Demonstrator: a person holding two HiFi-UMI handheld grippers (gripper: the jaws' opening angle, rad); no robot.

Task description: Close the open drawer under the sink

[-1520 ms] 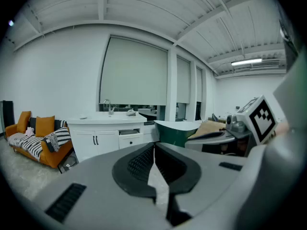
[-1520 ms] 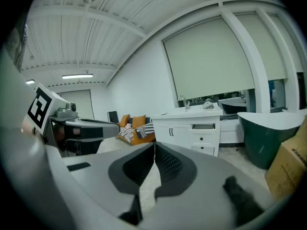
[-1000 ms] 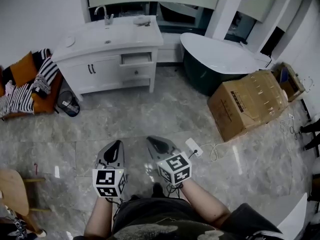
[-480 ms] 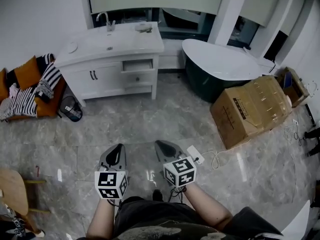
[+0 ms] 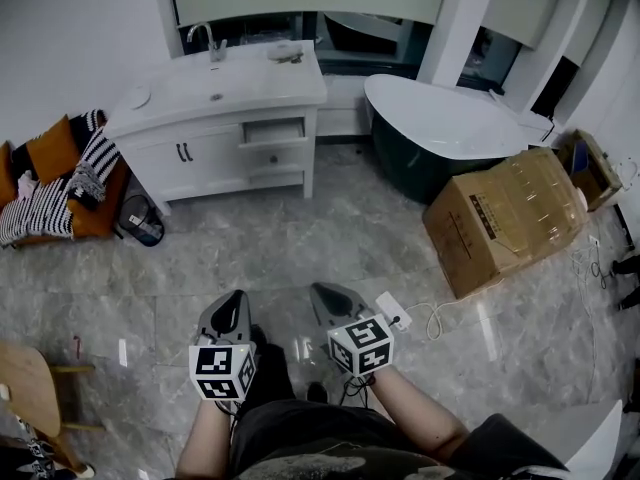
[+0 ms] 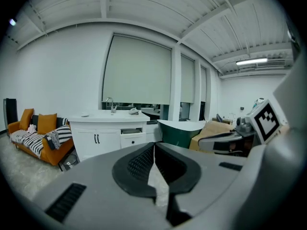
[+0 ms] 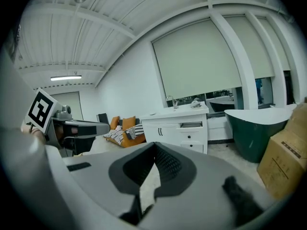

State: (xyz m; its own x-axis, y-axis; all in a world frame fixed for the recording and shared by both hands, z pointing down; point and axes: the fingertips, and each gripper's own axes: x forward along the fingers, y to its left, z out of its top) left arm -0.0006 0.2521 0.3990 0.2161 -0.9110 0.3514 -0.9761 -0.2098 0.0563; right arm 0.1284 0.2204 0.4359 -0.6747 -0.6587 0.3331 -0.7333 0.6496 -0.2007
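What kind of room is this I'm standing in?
Most likely a bathroom, perhaps unfinished: a white sink vanity with a faucet, a freestanding bathtub beside it, and a big cardboard box on the tiled floor.

The head view looks from above, steeply down and forward over the floor (image 5: 330,228). The left gripper (image 5: 232,303) and right gripper (image 5: 325,296) sit close beneath it at the frame's bottom, and the vanity (image 5: 220,118) stands well away at the floor's far edge. The 2 gripper views sit low, each facing nearly level along its own jaws toward that vanity. Each catches the other gripper at its side. All 3 views share the vanity, the orange sofa (image 5: 50,168), the bathtub (image 5: 440,118) and the cardboard box (image 5: 505,218).
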